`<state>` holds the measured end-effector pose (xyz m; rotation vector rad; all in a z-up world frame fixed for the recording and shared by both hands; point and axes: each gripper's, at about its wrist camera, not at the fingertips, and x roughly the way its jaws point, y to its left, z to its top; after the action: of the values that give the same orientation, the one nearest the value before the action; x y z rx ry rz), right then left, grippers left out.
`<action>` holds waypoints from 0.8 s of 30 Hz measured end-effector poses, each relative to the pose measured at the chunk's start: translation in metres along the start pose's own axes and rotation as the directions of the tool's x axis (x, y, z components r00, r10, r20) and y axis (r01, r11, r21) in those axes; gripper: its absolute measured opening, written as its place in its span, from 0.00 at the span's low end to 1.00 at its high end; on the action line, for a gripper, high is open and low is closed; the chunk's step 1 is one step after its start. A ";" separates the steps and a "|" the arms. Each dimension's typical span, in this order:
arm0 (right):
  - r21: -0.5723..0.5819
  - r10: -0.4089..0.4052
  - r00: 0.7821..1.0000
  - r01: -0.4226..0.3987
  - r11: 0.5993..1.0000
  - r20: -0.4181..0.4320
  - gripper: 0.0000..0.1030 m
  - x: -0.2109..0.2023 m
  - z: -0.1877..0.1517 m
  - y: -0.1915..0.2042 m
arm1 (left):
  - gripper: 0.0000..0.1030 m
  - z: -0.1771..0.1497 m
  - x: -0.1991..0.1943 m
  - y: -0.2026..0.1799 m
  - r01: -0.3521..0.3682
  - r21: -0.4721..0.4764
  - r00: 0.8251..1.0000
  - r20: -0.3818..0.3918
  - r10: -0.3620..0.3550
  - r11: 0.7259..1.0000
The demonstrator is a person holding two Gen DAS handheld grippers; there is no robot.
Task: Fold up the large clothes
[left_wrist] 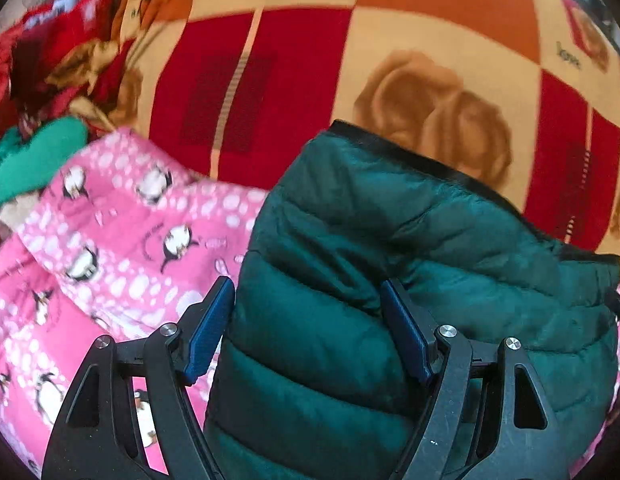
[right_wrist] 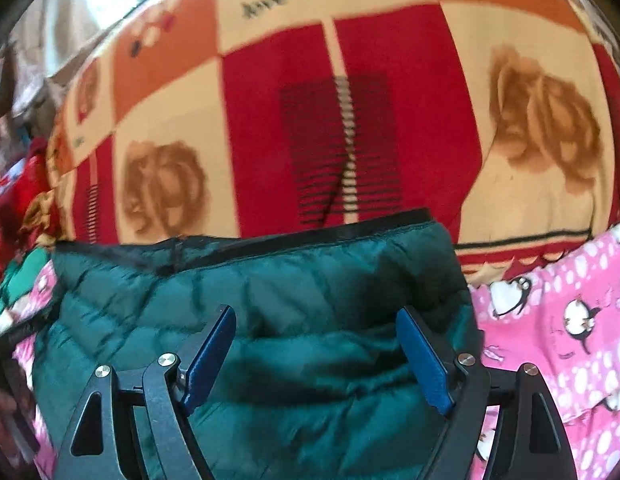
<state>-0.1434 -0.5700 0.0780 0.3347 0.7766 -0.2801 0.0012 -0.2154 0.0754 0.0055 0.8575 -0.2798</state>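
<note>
A dark green quilted puffer jacket [left_wrist: 390, 240] with a black trimmed edge lies folded in a thick bundle on a pink penguin-print garment [left_wrist: 109, 240]. In the left wrist view my left gripper [left_wrist: 305, 284] stands open just above the jacket's left part; its left pad [left_wrist: 211, 328] is at the jacket's edge and does not grip. In the right wrist view the jacket [right_wrist: 269, 280] fills the lower middle. My right gripper [right_wrist: 316, 312] is open over it, and its blue pads [right_wrist: 424, 360] stand wide apart without pinching any fabric.
A red, orange and cream blanket [left_wrist: 350, 60] with rose and "love" prints covers the surface beyond the jacket. A heap of red and green clothes [left_wrist: 49, 80] lies at the far left. The pink penguin cloth [right_wrist: 570, 320] also spreads out to the right.
</note>
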 end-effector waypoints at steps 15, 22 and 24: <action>0.015 -0.059 0.995 0.060 0.998 -0.082 0.79 0.026 -0.005 -0.001 | 0.83 0.006 0.006 0.001 -0.006 0.003 1.000 -0.001 0.006 1.000; 0.030 -0.044 0.999 0.045 0.999 -0.022 0.79 -0.004 0.004 -0.002 | 0.83 0.030 0.005 -0.015 0.014 0.018 1.000 0.009 -0.014 1.000; 0.029 -0.067 0.997 0.067 0.997 -0.026 0.79 0.003 0.006 -0.005 | 0.83 0.033 0.018 -0.015 -0.012 0.013 0.999 -0.030 0.012 1.000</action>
<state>-0.1397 -0.5777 0.0792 0.3413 0.8102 -0.3513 0.0330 -0.2380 0.0851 0.0268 0.8857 -0.2746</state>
